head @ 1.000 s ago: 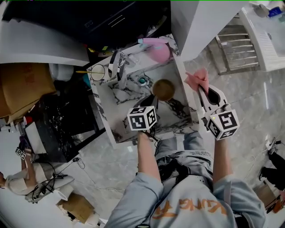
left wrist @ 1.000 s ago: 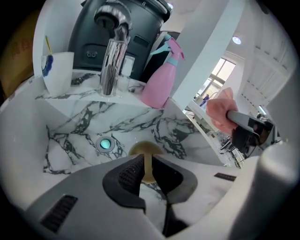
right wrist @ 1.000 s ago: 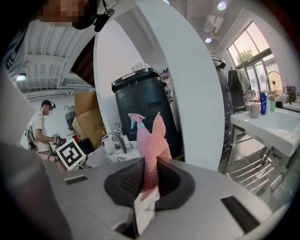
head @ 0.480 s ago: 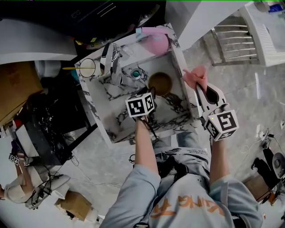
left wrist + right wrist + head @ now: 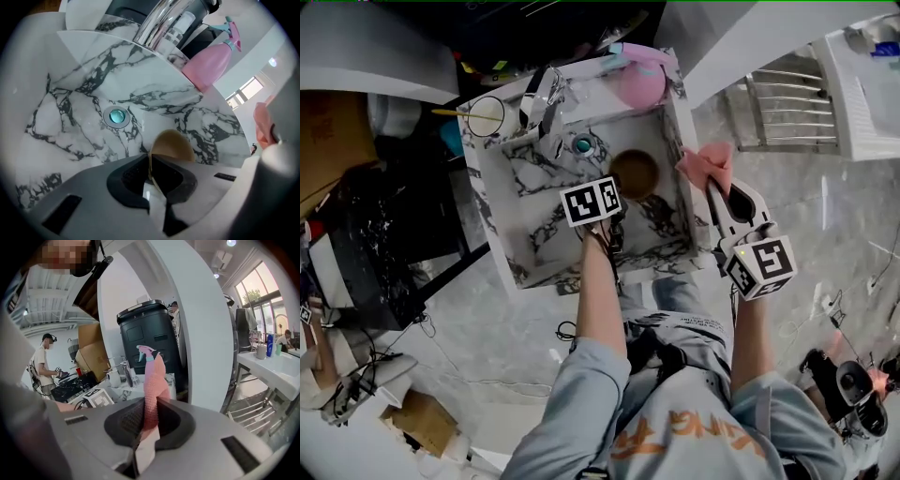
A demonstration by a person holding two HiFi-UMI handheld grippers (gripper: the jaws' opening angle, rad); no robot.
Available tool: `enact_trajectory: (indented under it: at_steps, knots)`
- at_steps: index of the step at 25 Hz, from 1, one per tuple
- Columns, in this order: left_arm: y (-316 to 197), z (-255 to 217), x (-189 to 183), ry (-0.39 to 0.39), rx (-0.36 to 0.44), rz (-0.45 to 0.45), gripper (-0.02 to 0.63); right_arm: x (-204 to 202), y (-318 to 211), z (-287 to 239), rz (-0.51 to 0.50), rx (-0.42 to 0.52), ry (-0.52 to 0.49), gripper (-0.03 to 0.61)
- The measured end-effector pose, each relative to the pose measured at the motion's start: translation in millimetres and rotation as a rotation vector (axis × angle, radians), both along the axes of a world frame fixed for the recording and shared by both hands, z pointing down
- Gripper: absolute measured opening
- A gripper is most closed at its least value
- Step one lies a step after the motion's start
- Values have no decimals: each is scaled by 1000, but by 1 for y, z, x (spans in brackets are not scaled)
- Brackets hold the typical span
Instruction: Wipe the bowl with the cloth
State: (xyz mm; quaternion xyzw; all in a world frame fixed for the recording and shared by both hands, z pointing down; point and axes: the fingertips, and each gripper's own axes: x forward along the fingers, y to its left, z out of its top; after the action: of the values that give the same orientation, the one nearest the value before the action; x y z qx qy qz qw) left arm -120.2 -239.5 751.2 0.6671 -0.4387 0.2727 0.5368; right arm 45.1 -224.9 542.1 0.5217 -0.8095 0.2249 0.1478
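A brown bowl (image 5: 634, 174) lies in the marble sink (image 5: 534, 202), right of the drain (image 5: 582, 144). My left gripper (image 5: 619, 199) reaches down into the sink at the bowl's near side. In the left gripper view the bowl (image 5: 174, 143) has its thin rim caught between the black pads of the gripper (image 5: 151, 168). Those jaws have just been closing on the rim. My right gripper (image 5: 719, 192) hovers over the sink's right rim, shut on a pink cloth (image 5: 705, 166). In the right gripper view the cloth (image 5: 152, 380) stands up between the gripper's (image 5: 147, 420) pads.
A chrome faucet (image 5: 546, 117) and a cup (image 5: 486, 116) stand at the sink's back left. A pink spray bottle (image 5: 639, 82) stands at the back right corner. A white wall panel and a metal rack (image 5: 787, 103) stand to the right. Another person (image 5: 44, 364) stands far off.
My left gripper has come down deeper into the sink at the bowl. The right gripper with the cloth has stayed by the sink's right rim.
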Motion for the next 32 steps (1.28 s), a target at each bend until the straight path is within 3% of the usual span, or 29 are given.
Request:
enact_trajectory:
  at_steps: [3, 7, 16, 19, 23, 32]
  knots:
    - [0, -10, -3, 15, 6, -23, 35, -2, 3, -8, -27, 6, 1, 49]
    - [0, -44, -8, 82, 78, -100, 34, 0, 11, -22, -56, 25, -3, 49]
    - [20, -156, -4, 172, 356, -217, 32, 16, 28, -66, -133, 123, -34, 49]
    - [40, -188, -4, 251, 439, -268, 32, 22, 41, -82, -151, 149, -53, 49]
    - [49, -238, -21, 343, 595, -336, 32, 1, 35, -113, -246, 251, -101, 49]
    - [112, -321, -24, 502, 767, -368, 32, -28, 85, -164, -421, 341, -143, 49]
